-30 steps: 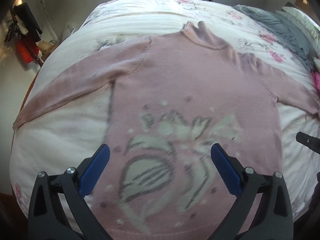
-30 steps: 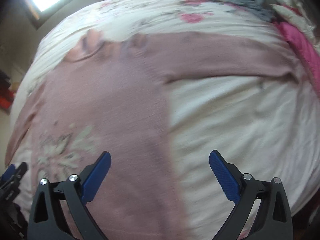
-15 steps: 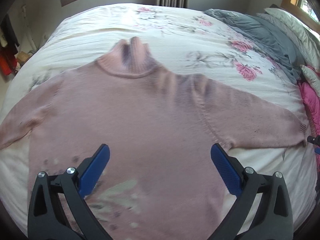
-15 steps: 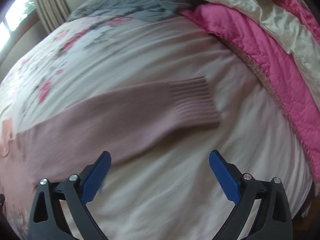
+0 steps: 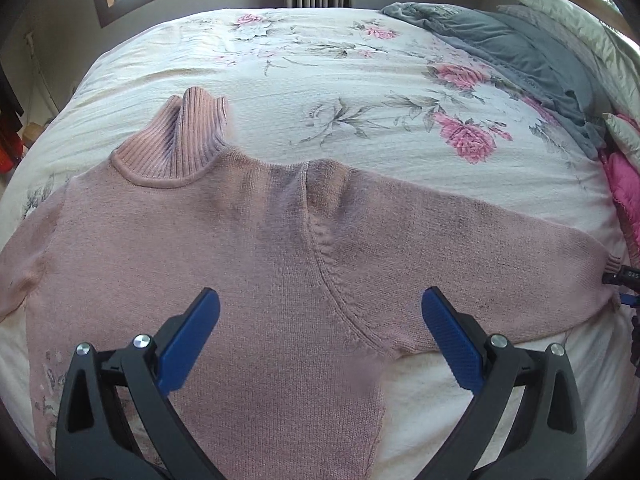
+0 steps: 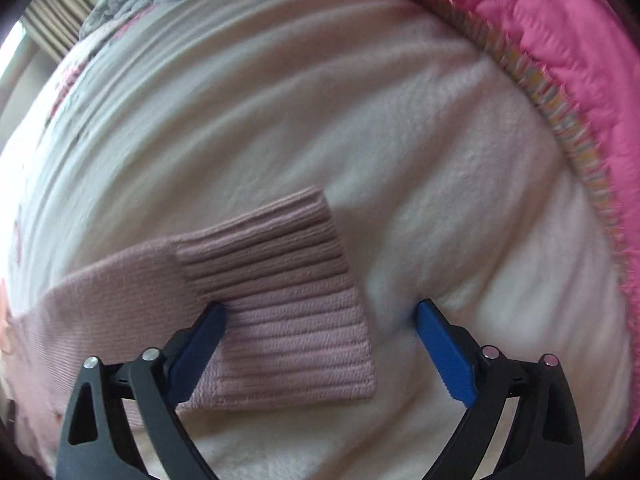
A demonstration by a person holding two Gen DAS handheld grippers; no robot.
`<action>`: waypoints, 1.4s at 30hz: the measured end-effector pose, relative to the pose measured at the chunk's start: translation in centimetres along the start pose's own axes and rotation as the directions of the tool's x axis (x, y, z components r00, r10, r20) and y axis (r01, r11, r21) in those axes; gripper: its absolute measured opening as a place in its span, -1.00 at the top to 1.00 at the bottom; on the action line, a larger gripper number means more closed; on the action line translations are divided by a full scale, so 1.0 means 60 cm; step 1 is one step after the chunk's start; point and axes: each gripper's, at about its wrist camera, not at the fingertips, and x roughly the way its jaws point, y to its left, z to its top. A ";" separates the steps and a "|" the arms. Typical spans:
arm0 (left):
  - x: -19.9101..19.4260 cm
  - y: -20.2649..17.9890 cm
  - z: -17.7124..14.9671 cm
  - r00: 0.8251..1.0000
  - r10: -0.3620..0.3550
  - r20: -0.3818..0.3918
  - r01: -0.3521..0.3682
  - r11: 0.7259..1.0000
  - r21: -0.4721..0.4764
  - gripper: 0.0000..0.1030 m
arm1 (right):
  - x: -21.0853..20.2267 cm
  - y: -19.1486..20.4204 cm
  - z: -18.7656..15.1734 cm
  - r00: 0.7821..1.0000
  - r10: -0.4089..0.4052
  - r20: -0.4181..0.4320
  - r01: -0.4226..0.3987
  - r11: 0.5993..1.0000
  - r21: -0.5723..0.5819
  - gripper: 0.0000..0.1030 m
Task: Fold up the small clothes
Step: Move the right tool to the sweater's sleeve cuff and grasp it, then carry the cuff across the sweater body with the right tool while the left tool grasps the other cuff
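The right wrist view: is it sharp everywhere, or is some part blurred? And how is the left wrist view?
Right wrist view: the ribbed cuff is sharp, while the pink quilt and the far bedspread are smeared. Left wrist view: the sweater is crisp, with fisheye bending at the edges.

No readable words, brands, numbers or signs in either view. Only hint: tiny pale characters on dark object (image 5: 627, 275) at right edge of left wrist view, too small to make out. Right wrist view: nothing lettered.
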 end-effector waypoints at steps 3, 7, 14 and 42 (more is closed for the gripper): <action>0.004 0.002 -0.005 1.000 0.013 -0.007 -0.013 1.000 0.007 -0.94 | 0.001 -0.011 -0.001 0.999 0.036 0.002 -0.036 0.999 -0.002 -0.83; 0.007 0.010 -0.011 1.000 0.021 -0.016 -0.021 1.000 -0.001 -0.94 | -0.011 -0.015 -0.013 0.999 0.035 0.025 -0.034 0.998 -0.047 -0.46; 0.006 0.034 -0.021 0.999 0.031 -0.028 -0.031 1.000 0.003 -0.94 | -0.051 -0.010 -0.045 0.994 0.083 0.072 -0.076 0.992 -0.097 0.87; 0.006 0.165 -0.021 0.998 0.029 -0.060 -0.034 0.997 -0.075 -0.94 | -0.034 0.415 -0.241 0.878 0.453 -0.152 -0.474 0.784 -0.400 0.68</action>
